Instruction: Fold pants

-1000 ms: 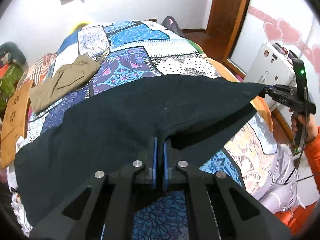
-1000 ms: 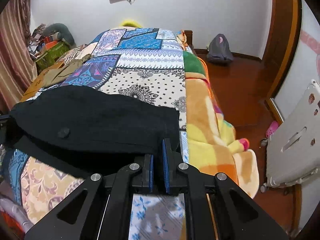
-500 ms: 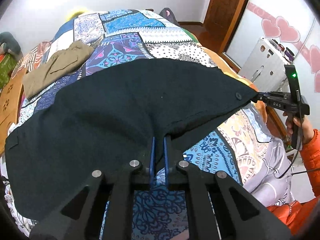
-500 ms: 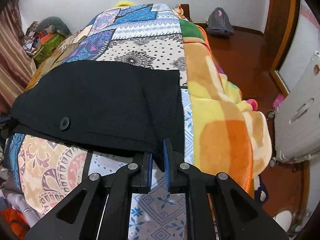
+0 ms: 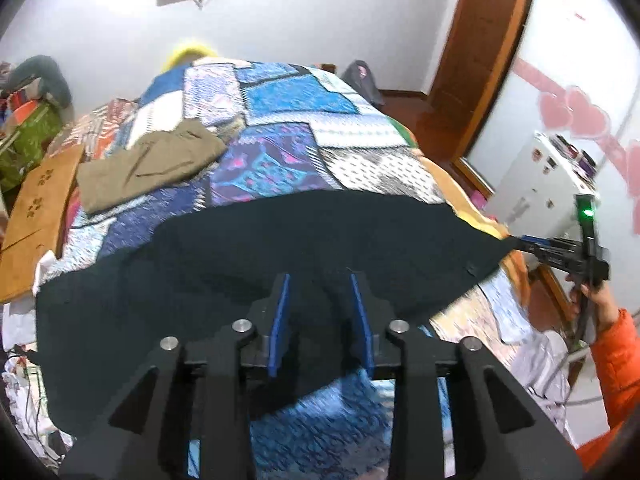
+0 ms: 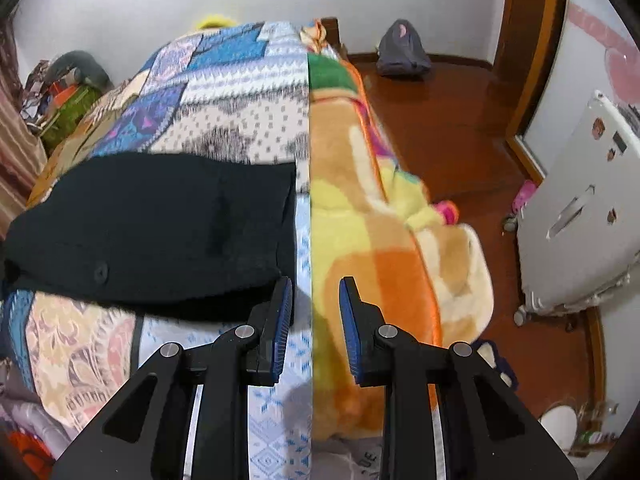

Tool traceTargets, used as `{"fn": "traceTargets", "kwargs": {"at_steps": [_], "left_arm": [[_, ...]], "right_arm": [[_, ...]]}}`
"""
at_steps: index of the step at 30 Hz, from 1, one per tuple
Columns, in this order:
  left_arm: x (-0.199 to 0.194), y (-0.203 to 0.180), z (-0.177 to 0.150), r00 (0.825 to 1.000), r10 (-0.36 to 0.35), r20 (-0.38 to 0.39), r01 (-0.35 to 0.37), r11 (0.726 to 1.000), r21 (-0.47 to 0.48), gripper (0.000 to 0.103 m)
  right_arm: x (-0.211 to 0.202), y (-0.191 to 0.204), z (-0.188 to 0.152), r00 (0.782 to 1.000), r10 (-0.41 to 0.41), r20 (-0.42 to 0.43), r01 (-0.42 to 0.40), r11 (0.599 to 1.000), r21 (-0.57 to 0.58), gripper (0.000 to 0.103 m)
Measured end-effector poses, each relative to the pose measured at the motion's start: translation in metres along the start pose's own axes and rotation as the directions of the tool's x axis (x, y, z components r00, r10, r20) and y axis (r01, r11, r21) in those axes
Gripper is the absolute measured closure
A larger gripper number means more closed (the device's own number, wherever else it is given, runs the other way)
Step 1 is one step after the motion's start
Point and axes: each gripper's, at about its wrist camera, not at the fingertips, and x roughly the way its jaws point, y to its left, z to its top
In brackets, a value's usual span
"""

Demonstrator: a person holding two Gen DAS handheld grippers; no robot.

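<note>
The black pants lie folded across the near end of the patchwork bedspread. My left gripper hovers over their near edge. Its jaws are opening, the blue pads stand apart, and the cloth seen between them is not pinched. In the right wrist view the pants lie left of my right gripper. Its jaws are opening too. Only bedspread and orange blanket show between its fingers, and the pants' corner lies just beside the left finger. The right gripper also shows at the pants' right corner, held by a hand in an orange sleeve.
Folded olive pants rest further up the bed on the left, beside a wooden board. A white cabinet stands on the wooden floor right of the bed. A grey backpack sits by the far wall. Cluttered items crowd the left side.
Both grippers were shut on the pants' near edge and have let go, their jaws now apart. The pants have dropped flat on the bed. The left gripper has risen a little.
</note>
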Motion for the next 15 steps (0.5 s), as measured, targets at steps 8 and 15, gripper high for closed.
{"fn": "traceTargets", "kwargs": {"at_steps": [8,15], "left_arm": [[0.048,0.025,0.027,0.996,0.078,-0.044,-0.079,0.997,-0.023,0.066],[0.094,0.040,0.033,0.988,0.101,-0.114,-0.105,0.994,-0.027,0.065]], "right_arm": [[0.009,0.013,0.037,0.997,0.029,0.077,-0.027,0.999,-0.025,0.072],[0.058,0.023,0.062,0.998,0.054,0.029,-0.052,0.996,-0.070,0.072]]}}
